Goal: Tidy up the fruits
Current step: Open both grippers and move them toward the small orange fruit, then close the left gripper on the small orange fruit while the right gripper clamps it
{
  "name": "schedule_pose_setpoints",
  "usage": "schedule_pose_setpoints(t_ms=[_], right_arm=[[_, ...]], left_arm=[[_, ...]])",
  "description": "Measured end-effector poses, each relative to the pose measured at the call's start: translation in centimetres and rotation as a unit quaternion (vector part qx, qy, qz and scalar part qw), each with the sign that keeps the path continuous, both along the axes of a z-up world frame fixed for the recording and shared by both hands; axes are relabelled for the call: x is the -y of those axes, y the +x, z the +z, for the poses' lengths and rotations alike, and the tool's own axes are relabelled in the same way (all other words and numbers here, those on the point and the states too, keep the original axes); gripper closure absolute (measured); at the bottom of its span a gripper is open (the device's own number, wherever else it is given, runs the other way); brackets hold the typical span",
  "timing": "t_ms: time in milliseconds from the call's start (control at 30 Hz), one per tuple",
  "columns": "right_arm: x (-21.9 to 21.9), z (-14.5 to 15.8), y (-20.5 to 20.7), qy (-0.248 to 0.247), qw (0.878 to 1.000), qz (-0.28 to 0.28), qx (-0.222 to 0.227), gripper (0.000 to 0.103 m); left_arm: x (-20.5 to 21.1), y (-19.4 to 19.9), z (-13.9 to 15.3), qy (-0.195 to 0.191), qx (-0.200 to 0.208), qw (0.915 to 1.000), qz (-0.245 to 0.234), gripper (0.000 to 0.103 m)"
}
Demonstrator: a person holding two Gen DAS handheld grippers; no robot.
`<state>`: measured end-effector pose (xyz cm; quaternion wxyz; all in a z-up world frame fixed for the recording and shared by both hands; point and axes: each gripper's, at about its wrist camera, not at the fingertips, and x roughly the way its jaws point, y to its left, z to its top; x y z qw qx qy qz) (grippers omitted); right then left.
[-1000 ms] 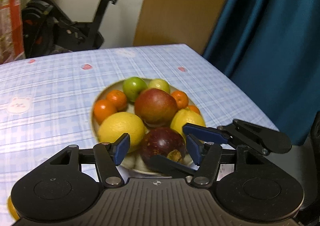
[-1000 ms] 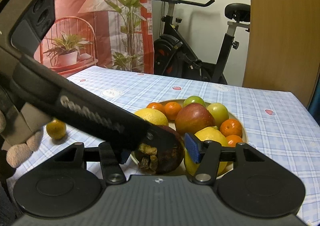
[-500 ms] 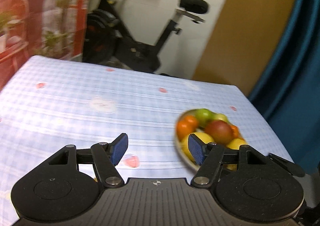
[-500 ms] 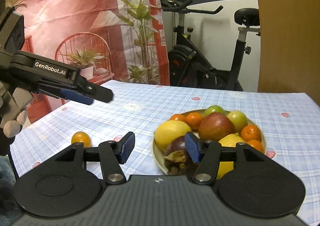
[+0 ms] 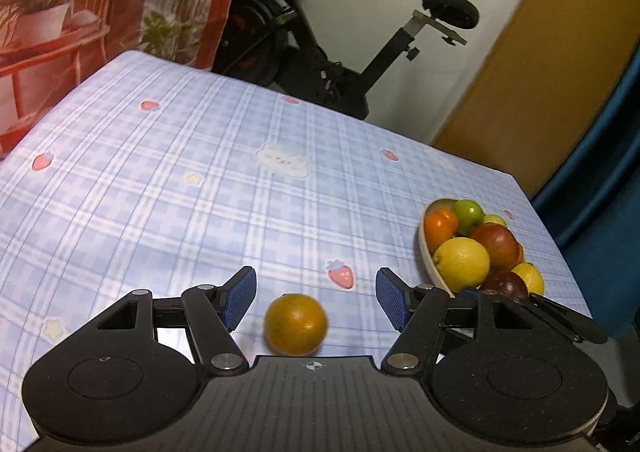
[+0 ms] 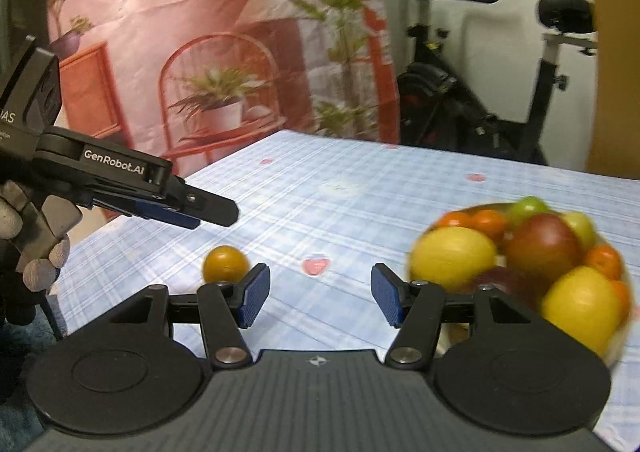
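Left gripper (image 5: 316, 298) open, empty, orange (image 5: 295, 324) low centre between the jaws: centre, then squeeze gently.

Lone orange (image 5: 295, 323) on cloth — heaped fruit bowl (image 5: 429, 256) apart

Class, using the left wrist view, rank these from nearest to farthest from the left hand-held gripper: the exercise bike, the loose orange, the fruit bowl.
1. The loose orange, on the cloth between the open pads of the left hand-held gripper.
2. The fruit bowl, further out on the right.
3. The exercise bike, beyond the table's far edge.
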<state>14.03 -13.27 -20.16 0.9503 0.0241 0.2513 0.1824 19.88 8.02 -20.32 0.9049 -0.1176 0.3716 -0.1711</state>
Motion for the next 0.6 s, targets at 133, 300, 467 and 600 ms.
schedule_pose_setpoints(t_ms=[133,300,467,600], right_arm=[[-2.7,-0.3,1.8,-0.025,0.998,0.049,-0.007,0.043],[-5.5,-1.5,3.9,-0.051,0.994,0.088,-0.027,0.045],[-7.2,-2.5,5.4,-0.060,0.992,0.106,-0.038,0.046],[-7.6,-3.1,6.0,-0.058,0.991,0.106,-0.049,0.046]], left_arm=[[-1.5,0.2,-0.9,-0.022,-0.017,0.9994,0.020,0.036],[-2.0,0.3,-1.5,-0.043,-0.022,0.9986,0.020,0.036],[-1.8,0.2,-2.3,-0.048,-0.031,0.9984,0.006,0.036],[-1.8,0.3,-2.9,-0.055,-0.036,0.9978,0.001,0.037]])
